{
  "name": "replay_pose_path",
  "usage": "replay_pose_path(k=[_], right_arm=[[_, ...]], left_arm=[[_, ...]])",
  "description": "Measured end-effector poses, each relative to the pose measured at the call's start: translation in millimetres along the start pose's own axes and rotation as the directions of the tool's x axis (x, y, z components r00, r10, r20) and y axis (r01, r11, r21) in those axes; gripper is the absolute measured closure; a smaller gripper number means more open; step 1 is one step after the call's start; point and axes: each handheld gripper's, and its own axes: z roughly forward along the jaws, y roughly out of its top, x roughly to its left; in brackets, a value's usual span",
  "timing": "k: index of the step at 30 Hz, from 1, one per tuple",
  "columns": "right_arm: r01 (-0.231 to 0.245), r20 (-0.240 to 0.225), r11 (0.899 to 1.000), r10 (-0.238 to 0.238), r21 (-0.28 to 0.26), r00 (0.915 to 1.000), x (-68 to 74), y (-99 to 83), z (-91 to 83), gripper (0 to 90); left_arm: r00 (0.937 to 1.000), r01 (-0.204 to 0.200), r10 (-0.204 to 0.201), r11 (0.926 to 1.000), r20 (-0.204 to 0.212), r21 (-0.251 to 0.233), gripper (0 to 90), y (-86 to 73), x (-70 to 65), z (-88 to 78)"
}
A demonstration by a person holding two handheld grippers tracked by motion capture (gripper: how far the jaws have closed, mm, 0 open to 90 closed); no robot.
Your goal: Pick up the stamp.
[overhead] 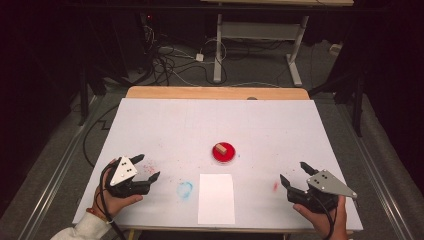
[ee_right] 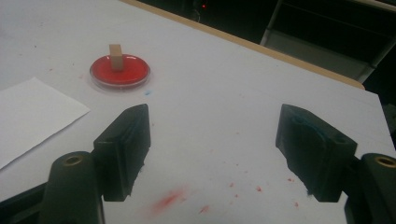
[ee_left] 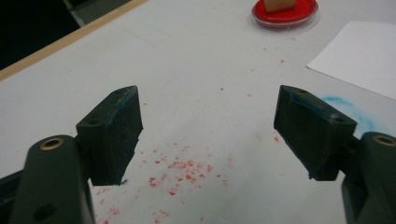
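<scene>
I have both hands in at the near edge, well apart from each other. My left hand grips the left gripper from below, a pale sleeve showing at the wrist, and the jaws point up and to the right with a wide gap and nothing between them. My right hand holds the right gripper, jaws pointing up and to the left, also spread wide and bare. A cable trails down past my left wrist.

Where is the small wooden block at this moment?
In the high view, the wooden block stands in the red dish at the table's centre, just beyond the white paper sheet.
</scene>
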Motion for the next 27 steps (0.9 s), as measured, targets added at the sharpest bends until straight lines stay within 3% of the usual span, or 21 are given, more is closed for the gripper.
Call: replay_pose_path(k=[4, 10, 12, 14, 18, 21, 27], right_arm=[[0.026, -0.005, 1.0, -0.026, 0.004, 0.9996, 0.6, 2.8, 1.6, 27.0], [0.053, -0.017, 0.999, -0.053, 0.012, 0.9985, -0.1, 11.5, 7.7, 27.7], [0.056, -0.017, 0.998, -0.055, 0.015, 0.9983, -1.5, 16.7, 9.7, 28.4], [0.057, -0.028, 0.998, -0.056, 0.031, 0.998, -3.7, 22.7, 13.1, 29.0], [0.072, -0.063, 0.995, -0.068, 0.073, 0.9957, -8.2, 36.5, 22.7, 31.9], [0.084, -0.103, 0.987, -0.07, 0.136, 0.9922, -9.4, 49.0, 35.4, 35.1], [0.129, -0.216, 0.96, -0.075, 0.248, 0.9736, 3.8, 76.3, 75.5, 36.4]], left_arm=[[0.9998, 0.019, -0.019, 0.9998, 0.003, 0.004, 22.6, -1.3, -0.6, 0.3], [1.0, -0.004, 0.004, 0.9997, -0.002, 0.024, 22.6, -4.4, -2.6, -0.8], [0.9999, 0.011, -0.011, 0.9995, -0.002, 0.031, 22.6, -4.6, -1.9, -1.6], [0.9999, 0.017, -0.017, 0.9994, -0.002, 0.03, 22.6, -3.8, -1.6, -0.8], [0.9999, -0.009, 0.01, 0.9987, -0.009, 0.05, 22.6, -4.7, -3.1, 2.6], [1.0, 0.009, -0.009, 0.998, 0.002, 0.062, 22.6, -6.1, -3.5, 2.6], [0.9998, 0.018, -0.018, 0.9978, -0.002, 0.064, 22.6, -7.7, -3.0, 1.9]])
